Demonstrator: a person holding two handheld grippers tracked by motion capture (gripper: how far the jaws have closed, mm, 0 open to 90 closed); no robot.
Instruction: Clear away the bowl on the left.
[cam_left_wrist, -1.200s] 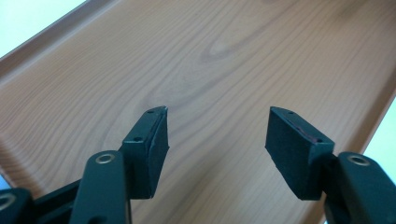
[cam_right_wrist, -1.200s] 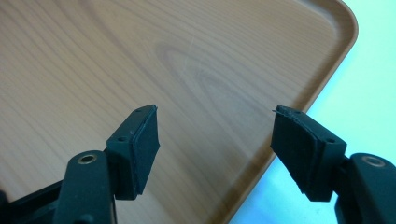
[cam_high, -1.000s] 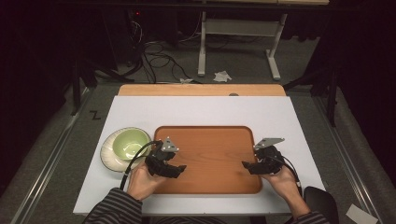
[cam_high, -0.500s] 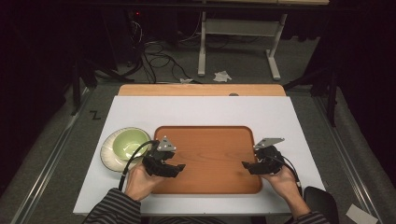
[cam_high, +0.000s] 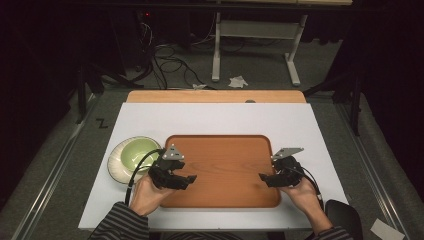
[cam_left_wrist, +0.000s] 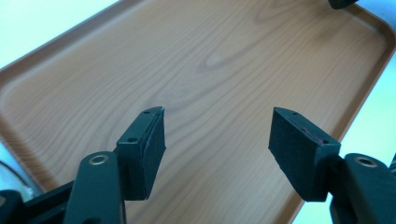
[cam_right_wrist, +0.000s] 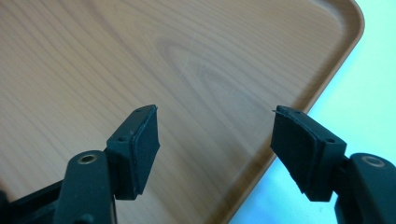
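Two hand-held grippers hover over the wooden tray (cam_high: 222, 165), left hand-held gripper (cam_high: 186, 180) and right hand-held gripper (cam_high: 264, 178) both with jaws apart and empty. Nothing is on the tray yet; the green bowl (cam_high: 134, 157) waits just left of the left one, untouched.

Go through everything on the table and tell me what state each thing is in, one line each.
Wooden tray: flat on the table, nothing on it.
Green bowl: upright, looks empty, sitting on a white plate left of the tray.
Left tongs: open, nothing between them, over the tray.
Right tongs: open, nothing between them, over the tray's right part.
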